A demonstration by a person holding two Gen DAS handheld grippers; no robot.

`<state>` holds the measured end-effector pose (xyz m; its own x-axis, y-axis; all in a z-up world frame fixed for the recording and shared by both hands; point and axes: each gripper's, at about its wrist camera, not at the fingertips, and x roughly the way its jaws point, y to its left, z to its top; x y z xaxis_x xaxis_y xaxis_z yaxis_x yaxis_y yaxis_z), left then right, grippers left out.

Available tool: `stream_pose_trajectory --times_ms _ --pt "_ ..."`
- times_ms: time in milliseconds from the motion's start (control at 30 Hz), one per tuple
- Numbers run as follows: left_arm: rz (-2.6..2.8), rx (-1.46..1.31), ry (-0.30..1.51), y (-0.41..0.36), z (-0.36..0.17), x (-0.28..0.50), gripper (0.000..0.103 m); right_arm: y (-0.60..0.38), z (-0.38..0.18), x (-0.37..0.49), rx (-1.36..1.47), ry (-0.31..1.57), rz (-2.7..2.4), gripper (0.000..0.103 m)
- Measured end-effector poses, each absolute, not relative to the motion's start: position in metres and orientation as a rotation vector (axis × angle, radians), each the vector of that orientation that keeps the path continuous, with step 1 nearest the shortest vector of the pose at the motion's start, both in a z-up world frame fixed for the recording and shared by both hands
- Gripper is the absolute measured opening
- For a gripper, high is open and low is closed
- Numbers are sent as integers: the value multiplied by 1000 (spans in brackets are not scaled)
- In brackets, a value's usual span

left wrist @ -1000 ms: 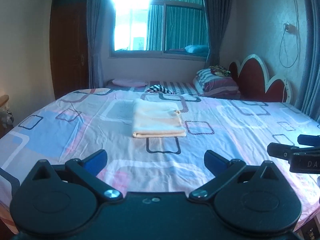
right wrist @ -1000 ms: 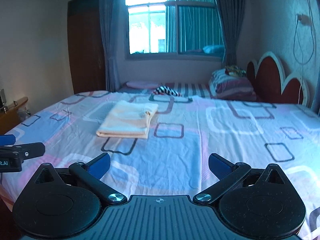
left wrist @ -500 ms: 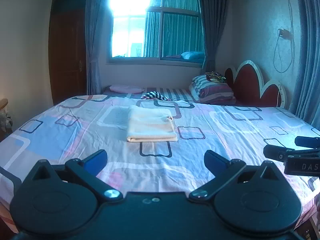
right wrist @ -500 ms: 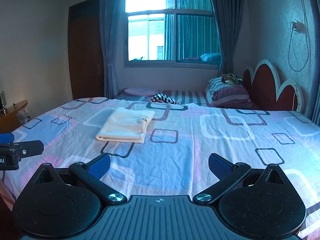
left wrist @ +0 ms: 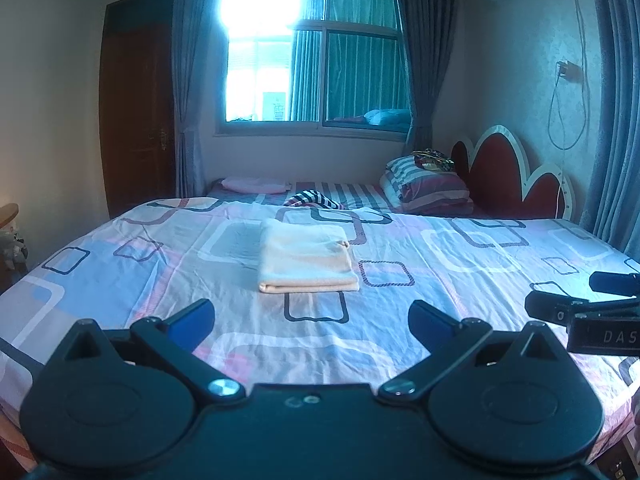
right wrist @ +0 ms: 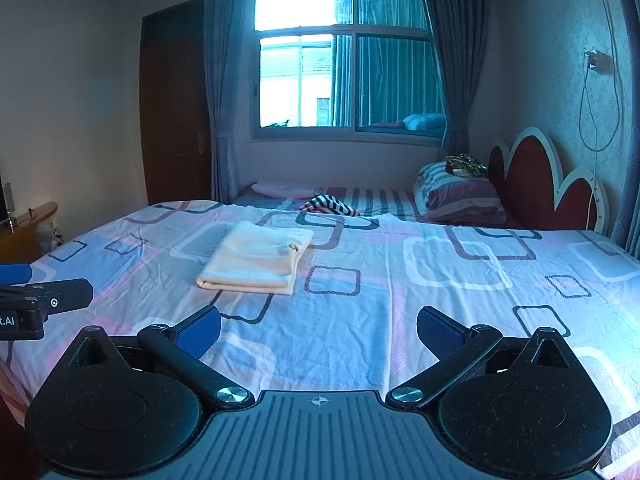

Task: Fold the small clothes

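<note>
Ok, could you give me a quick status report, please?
Left tongs open, empty. Right tongs open, empty. Cloth folded on bed, untouched. Nothing in the way.

left gripper: jaws spread wide, empty | right gripper: jaws spread wide, empty

Cream cloth, folded into neat flat rectangle, lying mid-bed.

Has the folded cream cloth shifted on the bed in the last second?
No. The folded cream cloth lies at the same spot on the sheet, just behind the dark outlined rectangle. Only the cameras tilted up.
</note>
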<state>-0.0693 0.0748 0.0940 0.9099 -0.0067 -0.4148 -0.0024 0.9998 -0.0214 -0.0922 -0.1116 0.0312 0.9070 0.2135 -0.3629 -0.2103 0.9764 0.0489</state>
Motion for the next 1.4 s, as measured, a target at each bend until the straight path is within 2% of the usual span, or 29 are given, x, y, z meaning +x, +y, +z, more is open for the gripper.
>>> stream_pose_trajectory --times_ms 1400 --pt "7 -18 412 74 96 -68 102 -112 36 -90 -10 361 247 103"
